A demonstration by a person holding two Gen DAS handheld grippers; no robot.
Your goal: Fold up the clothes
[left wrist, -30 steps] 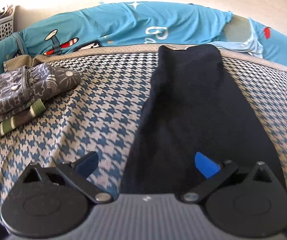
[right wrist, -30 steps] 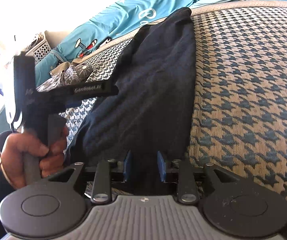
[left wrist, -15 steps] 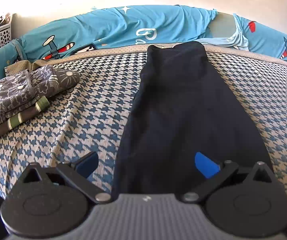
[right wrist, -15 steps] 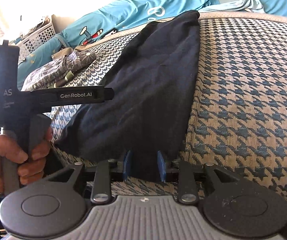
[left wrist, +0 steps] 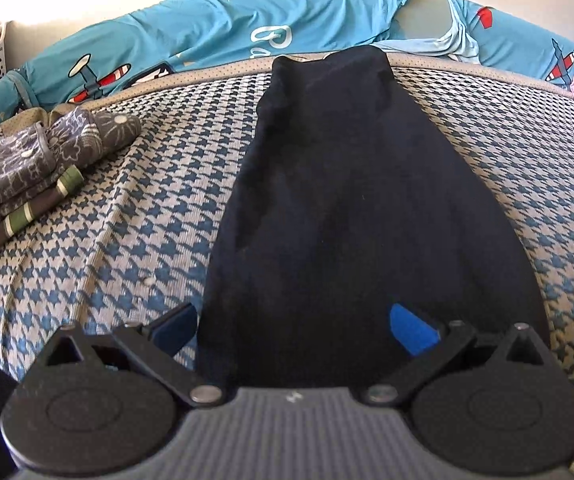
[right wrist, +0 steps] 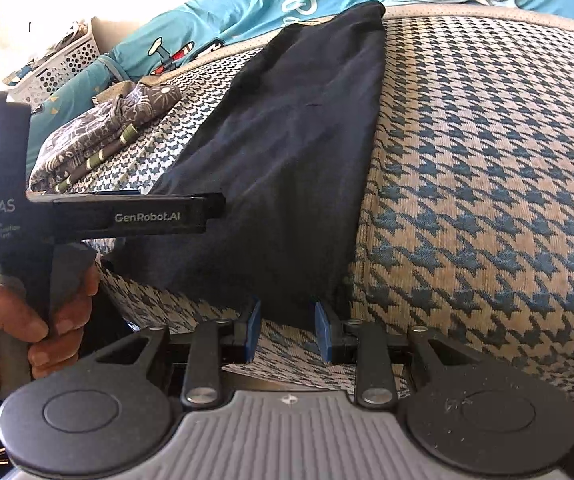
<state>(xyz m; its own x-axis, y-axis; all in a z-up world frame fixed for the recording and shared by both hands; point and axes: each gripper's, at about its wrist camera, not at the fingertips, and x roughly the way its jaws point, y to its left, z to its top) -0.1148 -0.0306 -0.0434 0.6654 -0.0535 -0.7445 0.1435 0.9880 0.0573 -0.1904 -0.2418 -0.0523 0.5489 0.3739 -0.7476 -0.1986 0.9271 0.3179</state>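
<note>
From your left wrist view, the left tongs [left wrist: 294,322] stand wide apart, their blue pads either side of the near end of the dark garment [left wrist: 339,200], gripping nothing. That garment lies lengthwise on the houndstooth bed cover [left wrist: 135,216], reaching the far edge by the turquoise aeroplane sheet [left wrist: 215,36]. A folded grey patterned pile [left wrist: 35,160] sits well to its left.

From your right wrist view, the right tongs [right wrist: 287,330] are narrow, with the garment's near hem hanging at the bed edge between the pads; whether they pinch it you cannot tell. Your left hand [right wrist: 27,328] grips the other handle at left.
</note>
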